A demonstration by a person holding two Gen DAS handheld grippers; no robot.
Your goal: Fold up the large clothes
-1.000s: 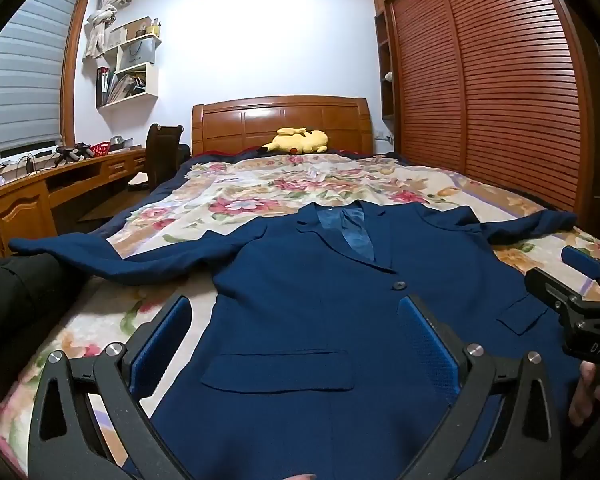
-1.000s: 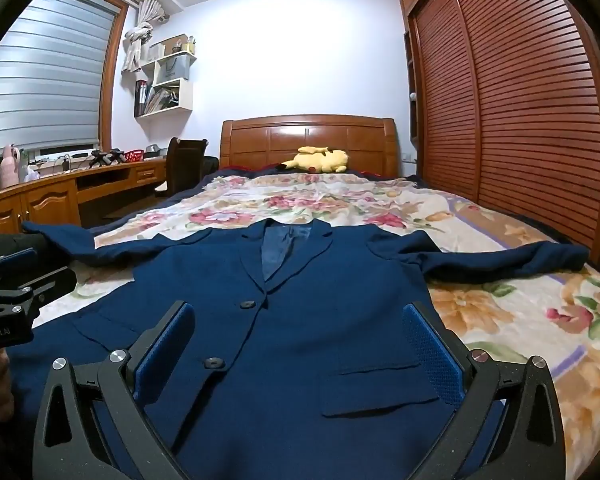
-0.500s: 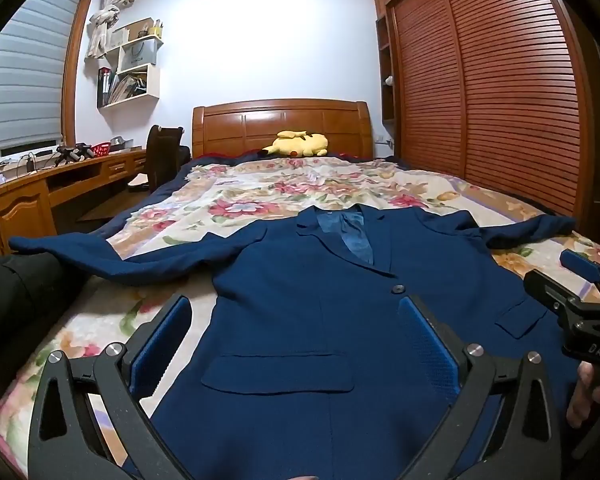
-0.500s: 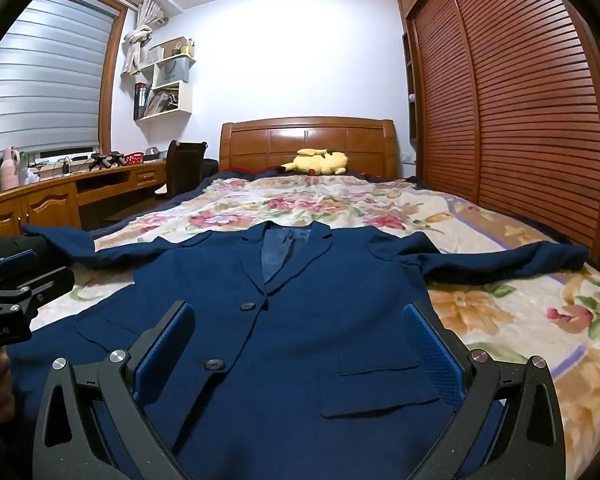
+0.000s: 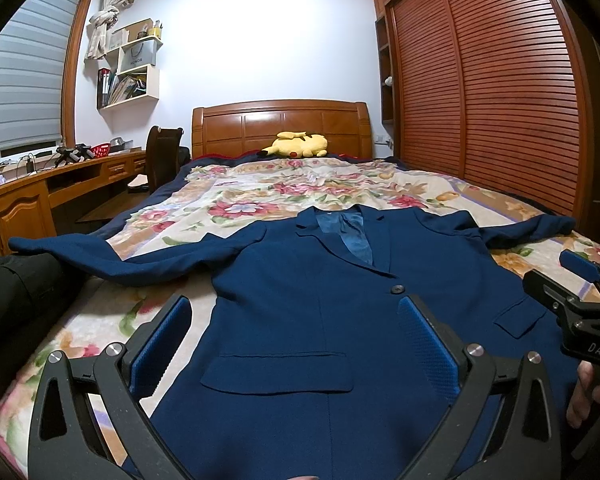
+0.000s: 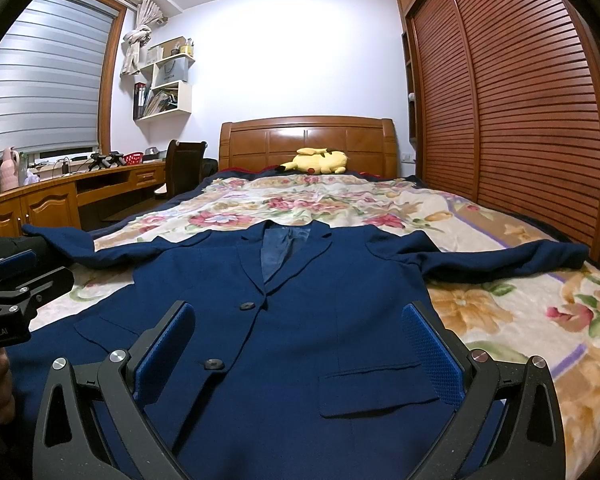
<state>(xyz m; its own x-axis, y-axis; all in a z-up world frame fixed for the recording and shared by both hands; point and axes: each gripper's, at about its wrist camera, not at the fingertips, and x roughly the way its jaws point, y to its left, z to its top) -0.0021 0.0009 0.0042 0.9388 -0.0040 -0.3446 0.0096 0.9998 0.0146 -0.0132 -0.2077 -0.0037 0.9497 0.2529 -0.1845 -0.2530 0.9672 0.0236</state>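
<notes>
Jacket lies face up and buttoned on the floral bedspread, collar toward the headboard, both sleeves thrown out wide, and we're hanging over its hem end with nothing folded yet. What worries us first is the left sleeve: its cuff reaches the bed's edge next to a dark bundle, so a careless drag could slide it off the bed or snag that bundle. The right sleeve already has a kink near the shoulder, and if we fold over that we probably press in a crease. A shallow pinch on this thick cloth might catch only the top layer, and the front panel would peel away from the back. Now the jaws: on our left gripper they stand wide apart, pads above the pocket flap, holding nothing and touching nothing we can make out. Our right gripper is the same, spread wide above the lower front, empty, with the lower button just beside its left pad.
</notes>
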